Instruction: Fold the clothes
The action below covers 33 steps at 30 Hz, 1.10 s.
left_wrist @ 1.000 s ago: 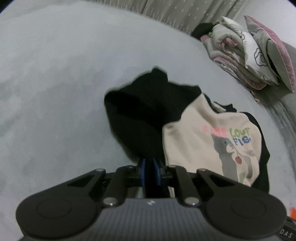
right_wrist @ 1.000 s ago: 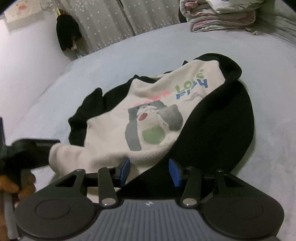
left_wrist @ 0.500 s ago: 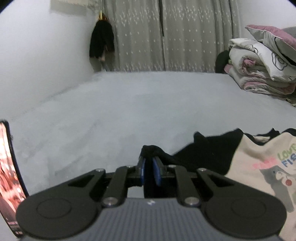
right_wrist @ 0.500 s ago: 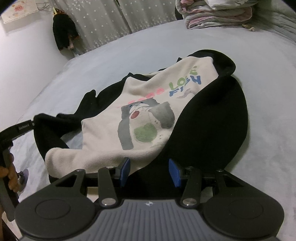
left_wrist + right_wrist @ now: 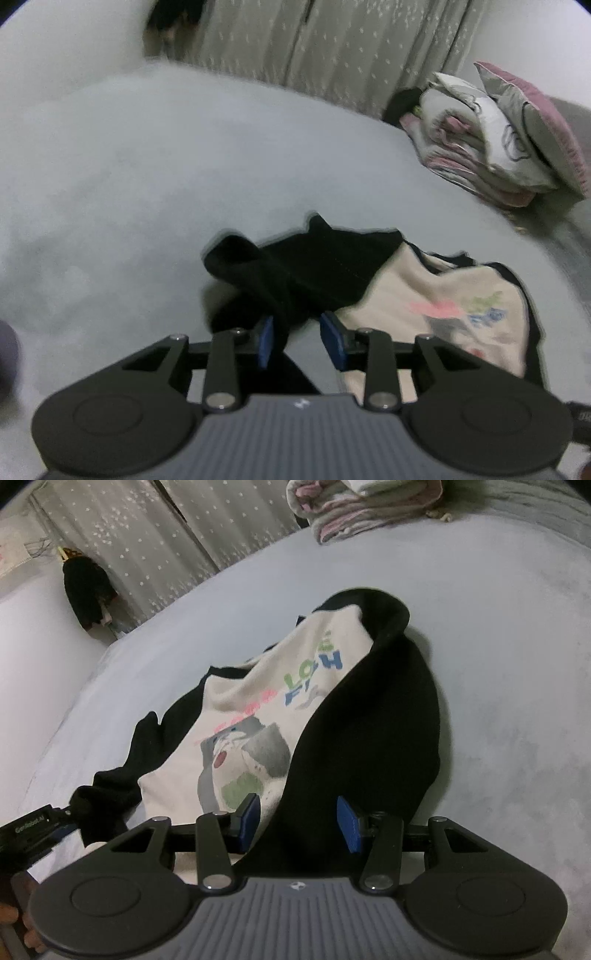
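a soft fleecy sweatshirt [image 5: 258, 716], cream front with a cartoon print and coloured letters, black sleeves and hood, lies rumpled on the smooth grey bed [image 5: 517, 664] just ahead of both grippers. the left gripper [image 5: 295, 341] is opening its blue pads, with a limp black sleeve [image 5: 280, 288] draped between them. the right gripper [image 5: 297, 821] stands partly open over the black sleeve fabric, not pinching it. folded bedding [image 5: 480, 147] is piled far beyond.
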Each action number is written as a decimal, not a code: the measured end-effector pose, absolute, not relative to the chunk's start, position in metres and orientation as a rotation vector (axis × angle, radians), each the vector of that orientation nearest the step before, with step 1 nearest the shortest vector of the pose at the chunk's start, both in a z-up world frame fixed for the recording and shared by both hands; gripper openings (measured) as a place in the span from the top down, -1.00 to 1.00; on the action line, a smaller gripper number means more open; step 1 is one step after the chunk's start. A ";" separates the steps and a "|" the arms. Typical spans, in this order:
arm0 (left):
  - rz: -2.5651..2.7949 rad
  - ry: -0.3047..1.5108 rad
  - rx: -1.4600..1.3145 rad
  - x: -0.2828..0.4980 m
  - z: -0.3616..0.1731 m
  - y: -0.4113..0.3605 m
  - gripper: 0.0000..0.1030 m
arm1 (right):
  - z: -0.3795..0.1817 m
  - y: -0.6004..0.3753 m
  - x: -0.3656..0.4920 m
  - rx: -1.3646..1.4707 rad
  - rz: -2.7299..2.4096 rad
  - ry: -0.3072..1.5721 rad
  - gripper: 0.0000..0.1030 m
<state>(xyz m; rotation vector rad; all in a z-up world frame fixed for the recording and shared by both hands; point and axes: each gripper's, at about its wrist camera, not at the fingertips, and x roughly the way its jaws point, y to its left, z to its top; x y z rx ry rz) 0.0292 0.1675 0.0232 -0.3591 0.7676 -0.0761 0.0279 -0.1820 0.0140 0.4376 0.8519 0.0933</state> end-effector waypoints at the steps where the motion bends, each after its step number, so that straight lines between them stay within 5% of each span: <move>1: -0.100 0.786 -0.386 0.032 0.019 0.166 0.43 | 0.013 -0.180 0.028 0.430 0.093 0.854 0.08; 10: -0.200 0.914 -0.525 0.048 -0.009 0.144 0.45 | 0.016 -0.162 0.021 0.384 0.149 0.864 0.08; 23: -0.184 0.878 -0.548 0.047 -0.002 0.160 0.40 | 0.000 -0.130 0.017 0.219 0.211 0.907 0.10; 28: -0.236 0.954 -0.600 0.052 -0.017 0.154 0.39 | 0.000 -0.119 0.008 0.053 0.190 0.873 0.74; 33: -0.253 0.985 -0.622 0.052 -0.026 0.148 0.39 | 0.016 -0.152 0.002 0.176 0.208 0.869 0.84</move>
